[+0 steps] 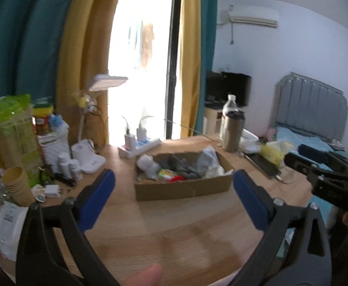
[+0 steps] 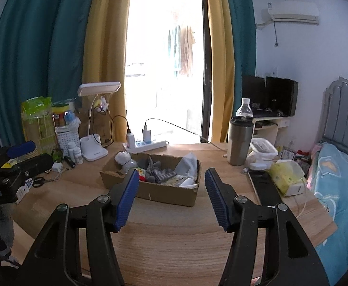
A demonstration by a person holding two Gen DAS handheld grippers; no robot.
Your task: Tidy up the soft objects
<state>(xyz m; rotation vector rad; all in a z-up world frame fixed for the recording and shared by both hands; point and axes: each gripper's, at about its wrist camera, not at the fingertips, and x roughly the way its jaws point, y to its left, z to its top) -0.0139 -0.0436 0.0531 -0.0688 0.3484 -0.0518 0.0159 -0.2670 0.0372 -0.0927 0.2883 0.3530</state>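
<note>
I see the wooden desk [image 2: 174,243] filling the lower half of both views, and on it, at centre frame, the cardboard box [image 2: 169,194] that already holds the soft things — a grey knitted piece [image 2: 160,172], a white cloth [image 2: 188,164] at its right end, a white fluffy ball [image 2: 122,158] at its upper left corner, and something red and yellow I cannot make out. The box lies dead ahead of both tools, its long side running across the frame, slanted a little in the right wrist view. My left gripper [image 1: 174,200] stands wide, nothing between its blue pads [image 1: 97,199], bare desk in the gap and the box just beyond the tips. My right gripper [image 2: 171,200] is parted about halfway, also empty, its pads framing the near wall of the box. I judge the right one nearer, since the box sits between its tips, while the left looks on from a bit further off. No loose soft item shows on the open desk in front — the yellow tissue pack [image 2: 286,177] at right is the only candidate, and it lies on the right gripper's side.
</note>
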